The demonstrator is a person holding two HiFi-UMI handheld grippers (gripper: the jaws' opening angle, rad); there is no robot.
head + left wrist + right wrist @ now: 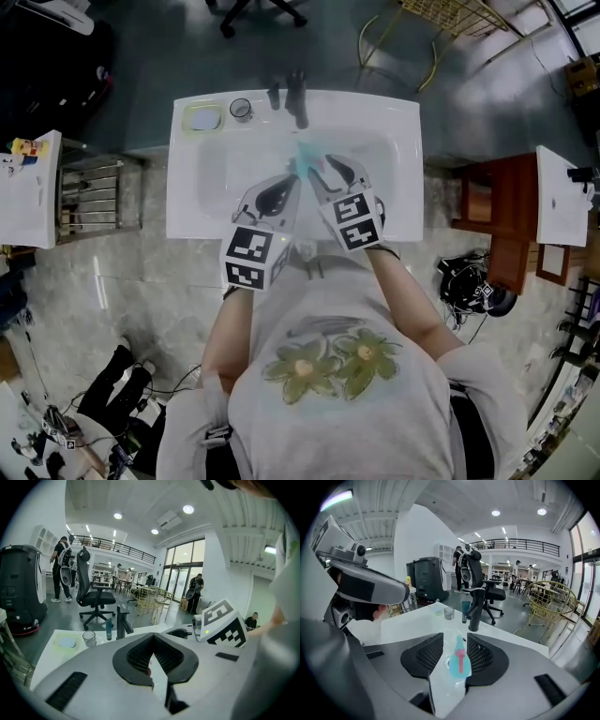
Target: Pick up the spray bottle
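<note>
A teal spray bottle (302,162) with a pink trigger (460,660) lies in the white sink basin (384,117), below the black faucet (298,99). My right gripper (332,171) hangs over the basin, just right of the bottle. In the right gripper view its jaws (455,639) stand wide apart with the bottle seen in the gap between them, and the pads are clear of it. My left gripper (292,180) hovers just left of the bottle. Its jaw tips meet in the left gripper view (153,637), with nothing held.
On the sink's back ledge are a glass cup (241,110), a yellow-green soap dish (202,117) and a teal tube (465,611) beside the faucet. A metal rack (89,192) stands to the left and a wooden table (497,220) to the right. Office chairs and people are beyond.
</note>
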